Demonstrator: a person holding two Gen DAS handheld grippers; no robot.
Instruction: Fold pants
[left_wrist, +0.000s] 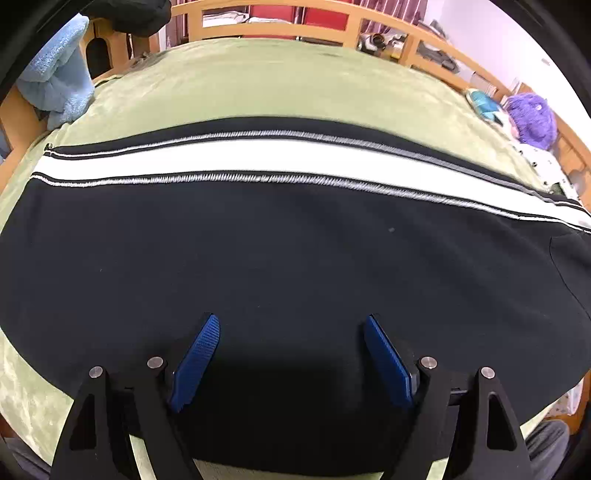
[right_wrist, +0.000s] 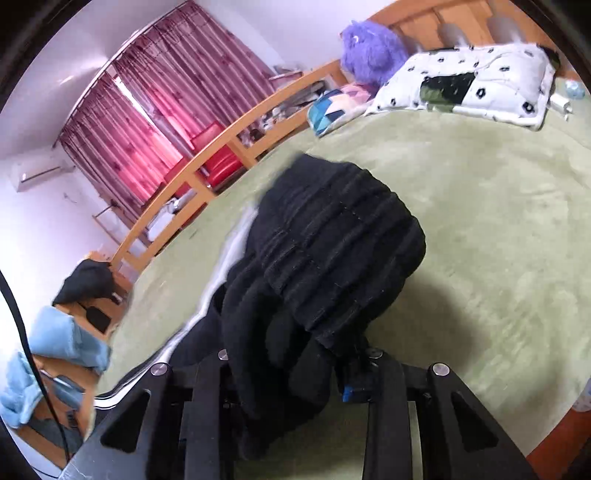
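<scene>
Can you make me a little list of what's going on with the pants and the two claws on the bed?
pants: black track pants with a white side stripe, spread flat on the green blanket
left claw: left claw open, blue fingertips over the black fabric, holding nothing
right claw: right claw shut on the ribbed waistband, bunched and lifted off the blanket
nearby: purple plush toy, patterned pillow, blue towel on the wooden bed frame

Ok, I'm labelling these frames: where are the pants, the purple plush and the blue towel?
pants (left_wrist: 258, 258): left wrist view, black leg panel.
purple plush (right_wrist: 369, 48): right wrist view, fuzzy body.
blue towel (left_wrist: 59, 74): left wrist view, draped middle.
</scene>
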